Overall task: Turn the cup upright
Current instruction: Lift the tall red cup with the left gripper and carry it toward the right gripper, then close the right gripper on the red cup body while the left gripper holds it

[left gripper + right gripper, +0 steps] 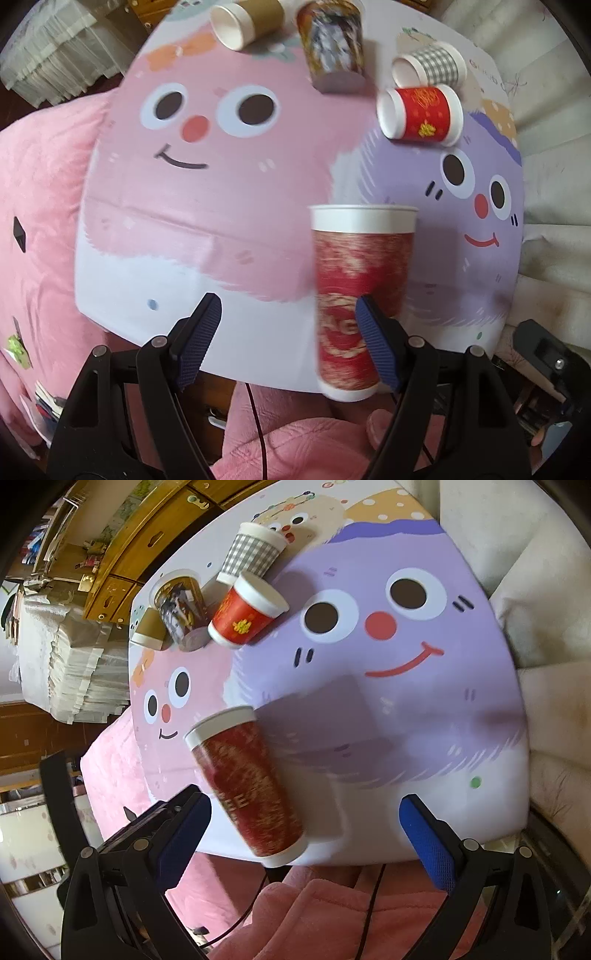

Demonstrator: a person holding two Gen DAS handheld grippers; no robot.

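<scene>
Two wrist views show a round table (122,258) printed with pink and purple cartoon faces, bearing five paper cups. Nearest the cameras, a tall red cup (354,295) with a white rim stands mouth up at the table's near edge; its image is blurred, and whether its base rests fully on the surface cannot be told. The left gripper (288,328) has its blue-padded jaws spread wide and holds nothing; its right finger (376,339) overlaps the cup's side in this view, but contact cannot be confirmed. The right gripper (303,819) is likewise wide open and empty, with the tall cup appearing between its fingers, clear of the right pad (428,845). Toward the far side of the table, a short red cup (421,112) with gold markings and a grey checked cup (430,66) lie on their sides just beside each other. Further along, a brown cup (245,22) also lies on its side, next to a dark patterned cup (334,44) whose pose is unclear. Pink plush fabric (33,206) borders the table below and to the left.
</scene>
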